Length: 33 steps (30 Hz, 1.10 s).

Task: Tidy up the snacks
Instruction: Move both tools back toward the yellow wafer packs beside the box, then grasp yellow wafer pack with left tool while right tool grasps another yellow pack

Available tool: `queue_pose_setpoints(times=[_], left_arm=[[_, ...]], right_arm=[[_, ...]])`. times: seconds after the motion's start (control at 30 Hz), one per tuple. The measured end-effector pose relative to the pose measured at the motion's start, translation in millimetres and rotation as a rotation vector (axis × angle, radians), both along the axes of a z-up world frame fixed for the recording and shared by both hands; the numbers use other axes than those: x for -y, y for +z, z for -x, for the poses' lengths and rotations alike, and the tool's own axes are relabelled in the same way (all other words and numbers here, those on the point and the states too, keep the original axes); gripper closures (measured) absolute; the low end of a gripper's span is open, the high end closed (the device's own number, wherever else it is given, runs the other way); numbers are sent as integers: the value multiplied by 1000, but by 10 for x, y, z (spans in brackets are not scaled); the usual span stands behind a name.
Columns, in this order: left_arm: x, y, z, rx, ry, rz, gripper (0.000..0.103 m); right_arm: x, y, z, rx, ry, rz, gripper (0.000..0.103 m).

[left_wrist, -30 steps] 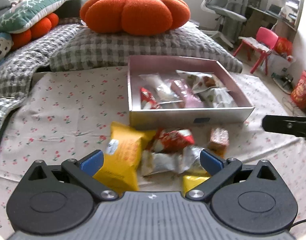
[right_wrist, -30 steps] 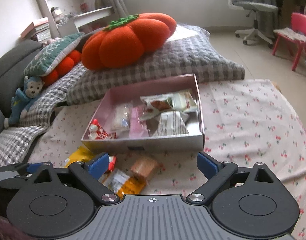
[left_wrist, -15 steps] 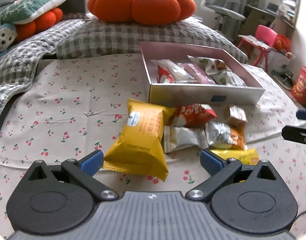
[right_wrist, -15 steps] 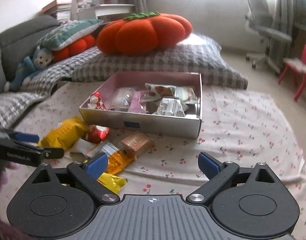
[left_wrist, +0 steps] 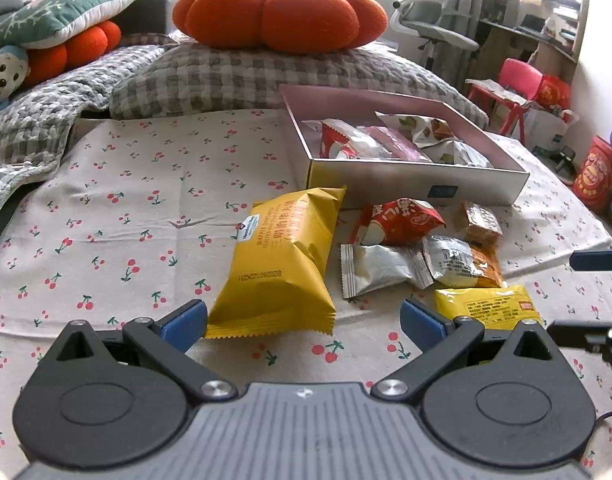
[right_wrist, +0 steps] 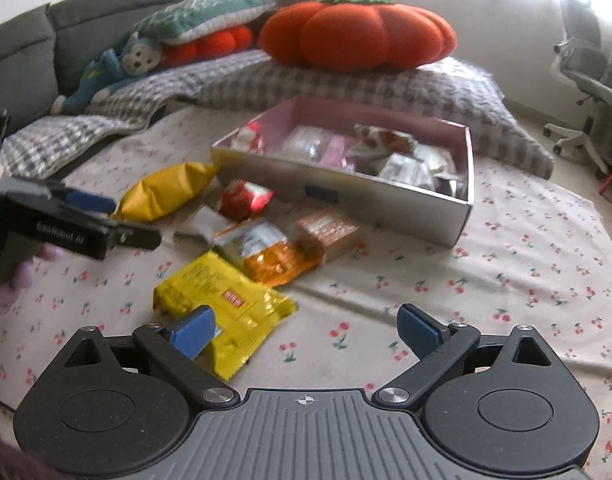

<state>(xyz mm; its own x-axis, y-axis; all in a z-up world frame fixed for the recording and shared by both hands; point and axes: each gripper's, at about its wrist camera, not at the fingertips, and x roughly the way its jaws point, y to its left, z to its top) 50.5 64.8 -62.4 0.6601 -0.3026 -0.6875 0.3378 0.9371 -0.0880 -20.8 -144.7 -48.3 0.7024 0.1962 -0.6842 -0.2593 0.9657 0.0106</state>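
1. Left hand-held gripper: jaws spread wide, nothing between them. It hovers low over the cherry-print cloth, just short of the near end of the large yellow packet.
2. Right hand-held gripper: jaws also wide apart and holding nothing. Its left fingertip overlaps the near corner of the small yellow packet; whether it touches cannot be told.
3. Loose snacks lie in a cluster on the cloth, just in front of the box: the large yellow packet lying lengthwise with its far end close to the box's corner; a red-and-white packet beside it; a silver packet nearer the camera; a silver-and-orange packet touching the silver one; a small brown wrapped bar near the box's front wall.
4. The small yellow packet lies nearest to the right hand-held gripper, a little apart from the cluster.
5. The box is open-topped, pink inside, and already holds several wrapped snacks, mostly pale and silver, one red-and-white at a corner.
6. Behind the box: a checked grey cushion with an orange pumpkin pillow on top.
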Motion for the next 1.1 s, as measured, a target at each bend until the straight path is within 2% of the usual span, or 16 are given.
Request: queue_pose_setpoints(times=[0.57,0.73,0.9,1.1], left_arm=[[-27,31,-26,2,16,15,0],[-59,6,-89,-5,28,41,0],[-56,-29,-159,-24,41,74,0],[1,-68,-225,-24,45,67,0]], right_arm=[[-158,-187,-10,-84,97,30,4],[-171,-211,-23,-90,110,23,0],[-173,-225,-54,-80,125,18,0],[-189,-217,-109,-97,144,27,0]])
